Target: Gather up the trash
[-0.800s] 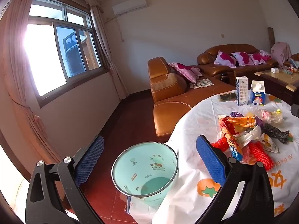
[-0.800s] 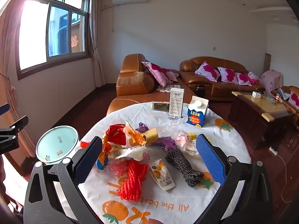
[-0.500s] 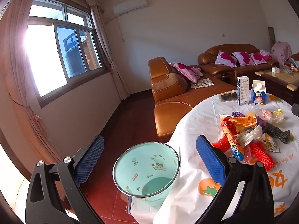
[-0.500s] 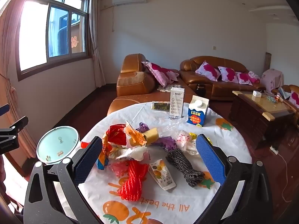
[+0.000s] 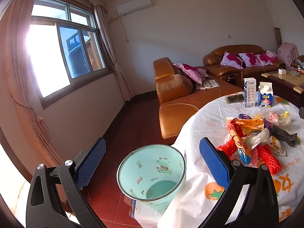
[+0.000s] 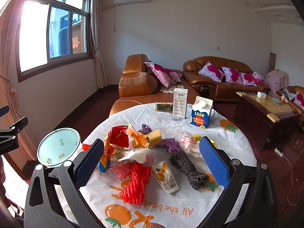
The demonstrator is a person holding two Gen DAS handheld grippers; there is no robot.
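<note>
nothing much changed since a moment ago, only slight drift. my left gripper (image 5: 152, 161) and right gripper (image 6: 152, 159) both gape wide, empty. trash pile (image 6: 144, 152) on table (image 6: 237, 144), bin (image 5: 151, 172) at its 9 o'clock. collecting not started.

The left wrist camera is looking forward and slightly down from beside the round table (image 5: 201, 125), facing the window wall, with the mint bin (image 5: 152, 172) close below and the sofa (image 5: 176, 98) farther off. The right wrist camera is sitting near the table's edge (image 6: 235, 144), tilting down across the trash pile (image 6: 140, 152) toward the sofas. Both views are sharing the bin (image 6: 58, 146), the pile (image 5: 252, 138), the milk carton (image 6: 200, 112) and the sofa.
</note>
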